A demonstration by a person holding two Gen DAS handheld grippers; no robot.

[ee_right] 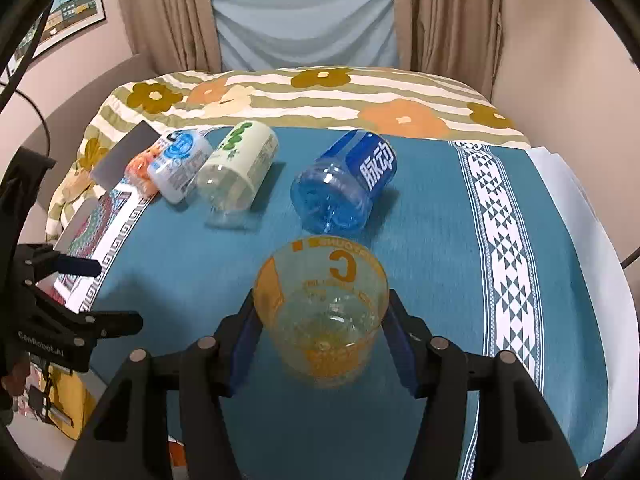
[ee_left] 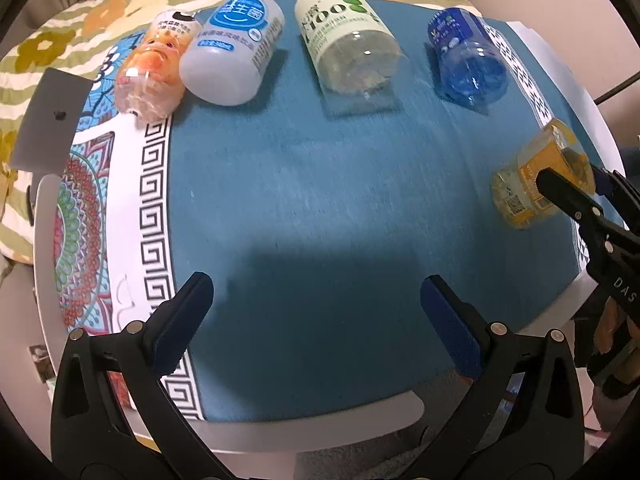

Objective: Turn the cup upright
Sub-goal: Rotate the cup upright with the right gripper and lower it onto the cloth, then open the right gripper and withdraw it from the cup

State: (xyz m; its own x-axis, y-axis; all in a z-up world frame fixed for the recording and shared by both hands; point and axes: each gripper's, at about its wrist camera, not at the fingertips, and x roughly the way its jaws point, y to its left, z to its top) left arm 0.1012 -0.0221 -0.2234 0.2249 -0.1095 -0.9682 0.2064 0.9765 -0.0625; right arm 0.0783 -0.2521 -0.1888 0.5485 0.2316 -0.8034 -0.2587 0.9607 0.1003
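A yellow-orange clear cup (ee_right: 322, 312) is held between the blue pads of my right gripper (ee_right: 320, 340), tilted with its open mouth up and toward the camera, above the blue cloth. In the left wrist view the same cup (ee_left: 536, 184) shows at the right edge with my right gripper (ee_left: 576, 196) closed on it. My left gripper (ee_left: 316, 320) is open and empty over the near middle of the cloth; it also shows at the left in the right wrist view (ee_right: 80, 280).
Several cups lie on their sides along the far edge of the blue cloth (ee_left: 300, 184): orange (ee_left: 154, 76), white-blue (ee_left: 232, 48), cream-green (ee_left: 348, 36), blue (ee_left: 466, 60). A flowered bedspread (ee_right: 320, 92) lies behind. A grey card (ee_left: 48, 120) sits at the left.
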